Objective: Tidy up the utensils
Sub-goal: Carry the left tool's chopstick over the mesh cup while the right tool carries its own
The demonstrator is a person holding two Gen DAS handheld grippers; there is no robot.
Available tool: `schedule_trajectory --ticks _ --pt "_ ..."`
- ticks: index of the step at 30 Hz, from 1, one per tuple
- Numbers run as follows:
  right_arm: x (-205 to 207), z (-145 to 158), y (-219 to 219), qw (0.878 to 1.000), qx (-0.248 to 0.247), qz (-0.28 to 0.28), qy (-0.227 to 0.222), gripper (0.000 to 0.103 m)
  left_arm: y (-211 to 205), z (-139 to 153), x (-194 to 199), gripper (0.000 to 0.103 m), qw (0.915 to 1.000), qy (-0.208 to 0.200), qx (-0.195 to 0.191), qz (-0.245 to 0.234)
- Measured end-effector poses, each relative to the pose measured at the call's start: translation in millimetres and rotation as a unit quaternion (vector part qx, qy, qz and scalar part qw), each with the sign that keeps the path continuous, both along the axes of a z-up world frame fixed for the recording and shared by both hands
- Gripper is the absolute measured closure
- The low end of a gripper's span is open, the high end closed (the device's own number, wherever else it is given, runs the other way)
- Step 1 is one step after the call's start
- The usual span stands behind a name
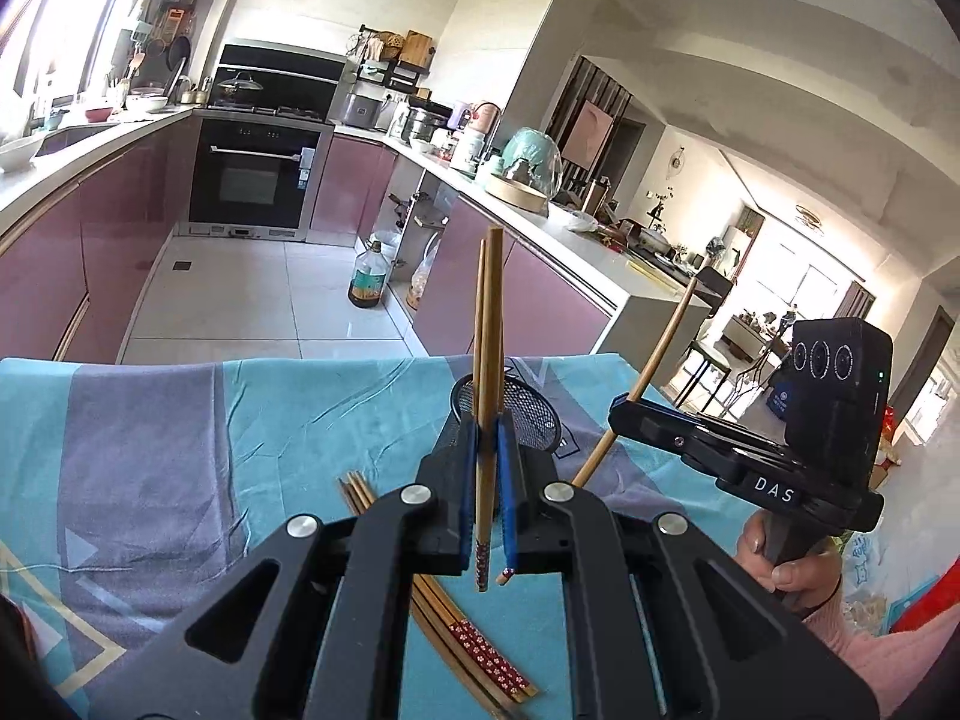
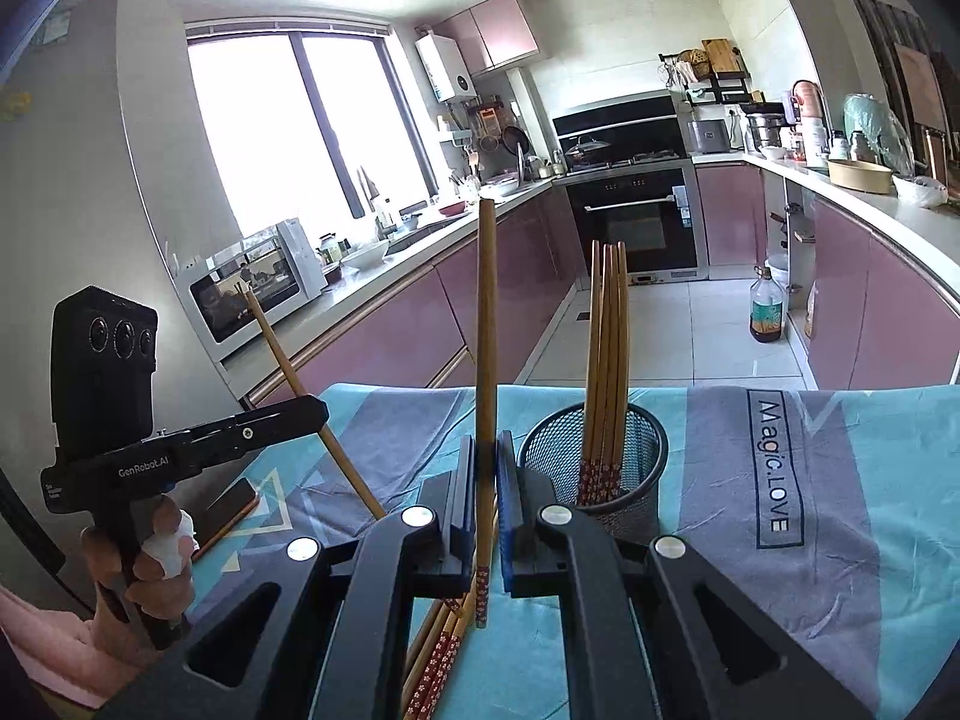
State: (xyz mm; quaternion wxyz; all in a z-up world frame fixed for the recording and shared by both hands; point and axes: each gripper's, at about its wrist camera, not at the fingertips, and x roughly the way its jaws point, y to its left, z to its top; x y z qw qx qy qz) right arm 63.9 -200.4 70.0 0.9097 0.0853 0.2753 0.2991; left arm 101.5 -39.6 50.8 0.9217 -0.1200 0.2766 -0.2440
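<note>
While my left gripper [image 1: 487,420] pinches two chopsticks [image 1: 487,324] upright and my right gripper [image 2: 487,450] clamps one chopstick [image 2: 486,312], I should carry both over the mesh holder [image 2: 624,450], far right on the cloth, then lower the patterned ends in before releasing.

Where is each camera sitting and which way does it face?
Left wrist: rides the left tool, facing the oven; pinches two wooden chopsticks; right tool and hand visible.
Right wrist: rides the right tool, facing the window; clamps one chopstick; left hand visible.
Shared: black mesh cup, blue-grey cloth.
</note>
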Motion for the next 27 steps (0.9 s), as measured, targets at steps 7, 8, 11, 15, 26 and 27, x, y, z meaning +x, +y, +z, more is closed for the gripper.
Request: schedule_trajectory --ticks 7,8,11,15,26,27 --pt "4 18 -11 0.999 -0.003 -0.017 -0.027 0.098 -8 14 11 0.096 0.9998 -0.017 0.006 -0.005" --pt "4 20 -13 0.999 -0.004 -0.019 -0.031 0.098 -9 15 12 0.096 0.9998 -0.02 0.007 -0.006" --pt "7 26 -16 0.999 -0.005 -0.025 -0.039 0.098 -10 21 17 0.096 0.9996 -0.027 0.006 -0.007" --pt "11 33 -21 0.998 -0.005 -0.03 -0.047 0.098 -13 30 22 0.096 0.9991 -0.041 0.006 -0.01" --pt "22 52 -23 0.996 -0.016 -0.045 -0.08 0.098 -22 55 34 0.096 0.9978 -0.065 0.006 -0.015" --pt "23 53 -24 0.995 -0.017 -0.047 -0.082 0.098 -23 55 35 0.096 0.9977 -0.066 0.006 -0.015"
